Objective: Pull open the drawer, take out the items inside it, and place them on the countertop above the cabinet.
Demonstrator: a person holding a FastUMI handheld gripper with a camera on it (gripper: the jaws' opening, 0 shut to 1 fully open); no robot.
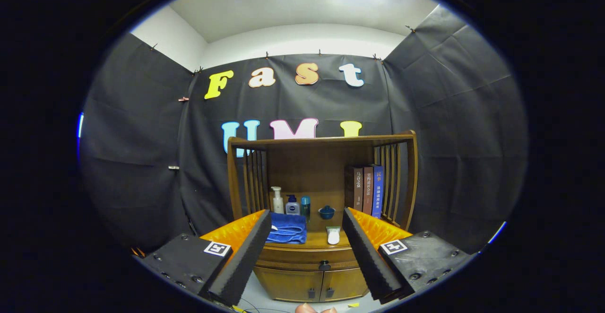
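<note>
Drawer [307, 257] sits closed under the countertop [314, 243], where a towel [286, 228] lies; gripper [306, 237] wide apart, empty, well back — start or finish.

Probably a staged recording booth: cloth walls [142, 161] around a wooden cabinet [321, 256].

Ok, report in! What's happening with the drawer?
Tool open, fingers spread, holding nothing. Drawer shut, knob just ahead between the fingers. Folded blue towel already on countertop.
</note>
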